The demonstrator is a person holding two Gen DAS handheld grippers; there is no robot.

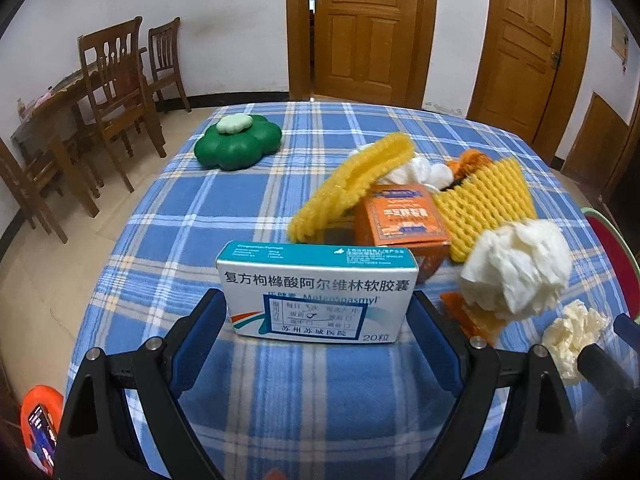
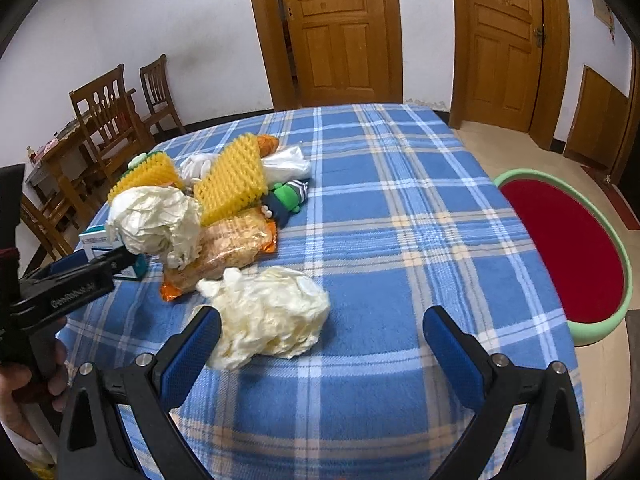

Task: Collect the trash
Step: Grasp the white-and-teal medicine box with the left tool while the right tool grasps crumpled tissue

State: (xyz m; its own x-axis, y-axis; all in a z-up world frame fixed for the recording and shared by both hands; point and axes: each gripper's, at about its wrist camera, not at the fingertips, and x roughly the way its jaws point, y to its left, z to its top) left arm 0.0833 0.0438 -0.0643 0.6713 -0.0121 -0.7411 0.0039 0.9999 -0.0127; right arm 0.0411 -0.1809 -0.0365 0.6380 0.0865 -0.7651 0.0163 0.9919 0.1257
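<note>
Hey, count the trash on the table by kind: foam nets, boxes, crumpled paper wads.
Foam nets: 2
Boxes: 2
Paper wads: 2
Total: 6

Green flower cushion [image 1: 239, 145] on the plaid tablecloth [image 1: 280, 400]; wooden chairs [image 1: 116, 92] behind.

wrist views, low, close, sharing table [image 1: 280, 400]

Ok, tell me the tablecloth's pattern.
Blue plaid tablecloth with white and beige stripes; clearest in the right wrist view.
</note>
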